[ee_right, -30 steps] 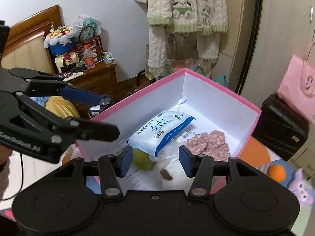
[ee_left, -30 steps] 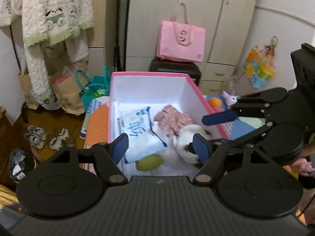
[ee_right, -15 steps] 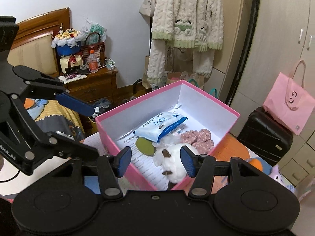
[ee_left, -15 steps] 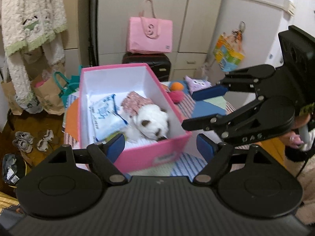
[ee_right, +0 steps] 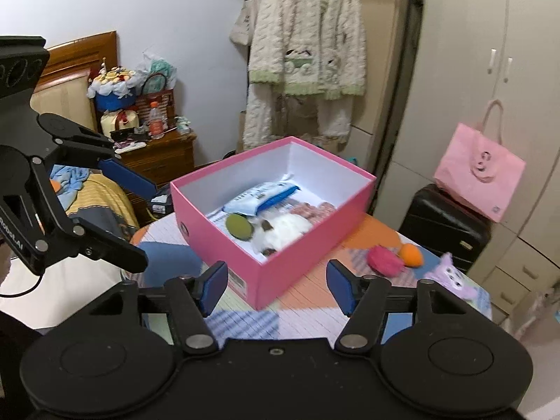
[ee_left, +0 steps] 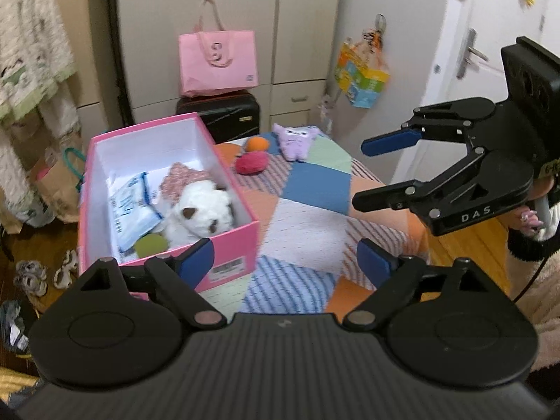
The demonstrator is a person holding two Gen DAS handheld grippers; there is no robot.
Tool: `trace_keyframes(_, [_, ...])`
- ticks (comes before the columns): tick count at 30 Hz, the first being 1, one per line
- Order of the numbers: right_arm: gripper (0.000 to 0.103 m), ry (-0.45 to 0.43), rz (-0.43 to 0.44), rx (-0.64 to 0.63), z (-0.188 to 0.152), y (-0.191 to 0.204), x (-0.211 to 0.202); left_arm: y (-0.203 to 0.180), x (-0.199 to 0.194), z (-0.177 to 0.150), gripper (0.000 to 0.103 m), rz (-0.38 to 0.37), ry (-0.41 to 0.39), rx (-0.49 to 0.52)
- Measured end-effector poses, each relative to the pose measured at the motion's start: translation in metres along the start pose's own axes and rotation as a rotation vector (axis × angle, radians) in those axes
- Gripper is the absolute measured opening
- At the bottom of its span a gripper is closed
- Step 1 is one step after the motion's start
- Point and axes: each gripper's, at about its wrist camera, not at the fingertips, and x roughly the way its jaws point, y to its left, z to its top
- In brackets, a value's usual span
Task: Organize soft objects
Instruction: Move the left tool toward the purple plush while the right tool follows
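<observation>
One pink cardboard box (ee_left: 238,241), rectangular with white inner walls, is sitting at the left of a table (ee_left: 308,231) draped in a patchwork cloth of striped and plain squares. Four soft things are lying inside it: one crinkly blue-and-white plastic pack (ee_left: 131,210), one flat olive-green round piece (ee_left: 151,245), one fluffy white plush animal with brown patches (ee_left: 201,215), and one pink speckled fabric item (ee_left: 182,178) behind it. Three more are resting on the cloth to the right of the box, well apart from it: one fuzzy magenta ball (ee_left: 251,162), one orange ball (ee_left: 256,144) just behind it, and one flat lilac plush (ee_left: 295,139) with a printed face. Two grippers are hovering above the table's near side; both have just been opening. The left gripper (ee_left: 285,257) is standing wide apart with nothing between its blue pads, and the right gripper (ee_right: 276,285), seen at the right edge of the left view, is likewise spread and empty.
</observation>
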Motion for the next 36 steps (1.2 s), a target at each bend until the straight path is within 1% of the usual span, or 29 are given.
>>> trace_keyframes(2, [0.072, -0.011, -0.013, 0.008, -0.011, -0.007, -0.009, -0.011, 0.007, 0.002, 0.091, -0.013, 0.006, 0.026])
trace_keyframes(6, [0.073, -0.026, -0.02, 0.033, -0.032, -0.024, -0.021, -0.029, 0.027, 0.007, 0.092, -0.044, 0.029, 0.057])
trace_keyframes(10, [0.074, -0.019, -0.013, 0.083, -0.052, -0.045, -0.023, -0.04, 0.054, 0.016, 0.092, -0.081, 0.075, 0.052])
trace_keyframes(13, [0.075, -0.02, -0.016, 0.109, -0.066, -0.063, -0.02, -0.046, 0.073, 0.025, 0.092, -0.082, 0.079, 0.041])
trace_keyframes(16, [0.077, -0.07, -0.022, 0.106, -0.078, -0.074, -0.022, -0.053, 0.087, 0.035, 0.092, -0.058, 0.038, 0.03])
trace_keyframes(19, [0.079, -0.102, -0.031, 0.086, -0.086, -0.08, -0.021, -0.06, 0.098, 0.045, 0.092, -0.055, -0.015, 0.036])
trace_keyframes(24, [0.081, -0.105, -0.051, 0.086, -0.095, -0.097, -0.009, -0.063, 0.115, 0.06, 0.092, -0.07, -0.08, 0.03])
trace_keyframes(28, [0.081, -0.119, -0.079, 0.109, -0.1, -0.117, 0.008, -0.059, 0.132, 0.067, 0.093, -0.079, -0.123, -0.033])
trace_keyframes(34, [0.084, -0.152, -0.073, 0.112, -0.106, -0.144, 0.032, -0.049, 0.167, 0.076, 0.093, -0.121, -0.127, -0.131])
trace_keyframes(36, [0.084, -0.161, -0.079, 0.113, -0.106, -0.152, 0.04, -0.047, 0.183, 0.079, 0.093, -0.128, -0.125, -0.148])
